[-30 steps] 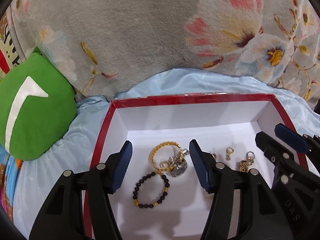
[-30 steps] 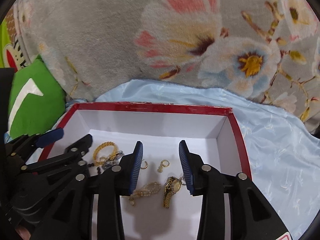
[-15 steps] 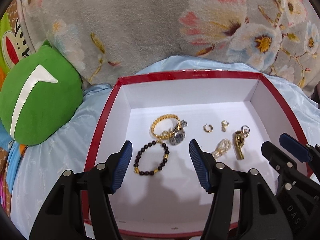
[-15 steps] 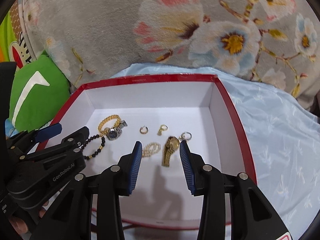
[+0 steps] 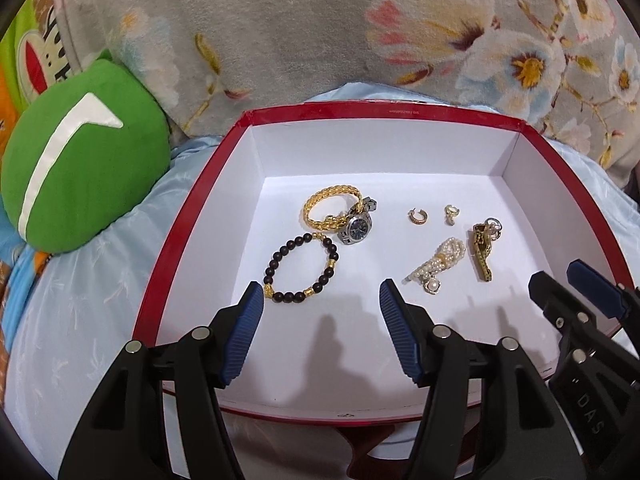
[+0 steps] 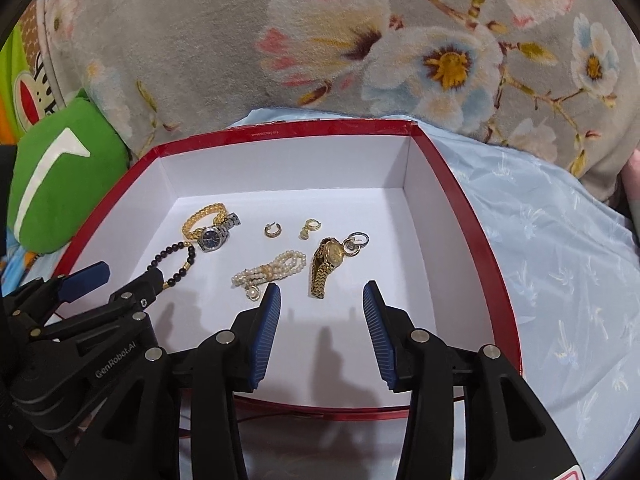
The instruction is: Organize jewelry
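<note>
Two grippers, left gripper (image 5: 320,300) and right gripper (image 6: 322,300), opening, empty, above red box (image 5: 176,240) on blue sheet (image 6: 560,260).

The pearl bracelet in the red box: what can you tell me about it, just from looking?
The pearl bracelet looks like several strands of small cream beads gathered at the middle by a gold-coloured band, with a round charm hanging at its near end. It lies flat and slack on the white floor of the box, slanted, beside the gold watch but apart from it. Nothing grips it; the right gripper hovers just in front.
</note>
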Demonstrator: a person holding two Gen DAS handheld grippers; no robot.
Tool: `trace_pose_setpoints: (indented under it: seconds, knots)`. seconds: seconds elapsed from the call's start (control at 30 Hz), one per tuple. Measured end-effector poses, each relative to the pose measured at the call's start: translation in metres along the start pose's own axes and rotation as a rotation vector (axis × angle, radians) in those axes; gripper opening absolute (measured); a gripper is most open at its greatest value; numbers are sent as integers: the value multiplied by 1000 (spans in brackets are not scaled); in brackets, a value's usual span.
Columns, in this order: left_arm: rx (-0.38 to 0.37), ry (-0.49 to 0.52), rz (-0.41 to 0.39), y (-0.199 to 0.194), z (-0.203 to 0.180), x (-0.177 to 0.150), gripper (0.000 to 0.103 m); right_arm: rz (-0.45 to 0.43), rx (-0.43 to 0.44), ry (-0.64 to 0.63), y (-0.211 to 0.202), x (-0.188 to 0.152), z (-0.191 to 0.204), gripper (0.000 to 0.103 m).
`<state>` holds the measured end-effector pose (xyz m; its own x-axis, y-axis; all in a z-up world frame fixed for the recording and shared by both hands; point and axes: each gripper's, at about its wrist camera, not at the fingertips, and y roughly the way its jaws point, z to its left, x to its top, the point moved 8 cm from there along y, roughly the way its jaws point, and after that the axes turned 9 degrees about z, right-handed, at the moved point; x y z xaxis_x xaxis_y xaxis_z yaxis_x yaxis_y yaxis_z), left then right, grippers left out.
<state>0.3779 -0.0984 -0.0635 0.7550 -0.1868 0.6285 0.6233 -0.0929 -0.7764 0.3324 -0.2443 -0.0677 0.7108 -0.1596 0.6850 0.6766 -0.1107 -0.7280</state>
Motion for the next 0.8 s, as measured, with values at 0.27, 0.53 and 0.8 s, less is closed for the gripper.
trace_pose_setpoints:
  seconds: [0.27,0.53,0.8]
  knots:
    - [36,-16,-30,-3,7,-1,79,-18,-13,-7,0,-1,1,53]
    - [43,-16,-32,-3,7,-2,87,-26,-17,-9,-1,-1,2,57]
    - [43,-16,-30,-3,6,-2,88,-31,-18,-8,-2,-1,3,58]
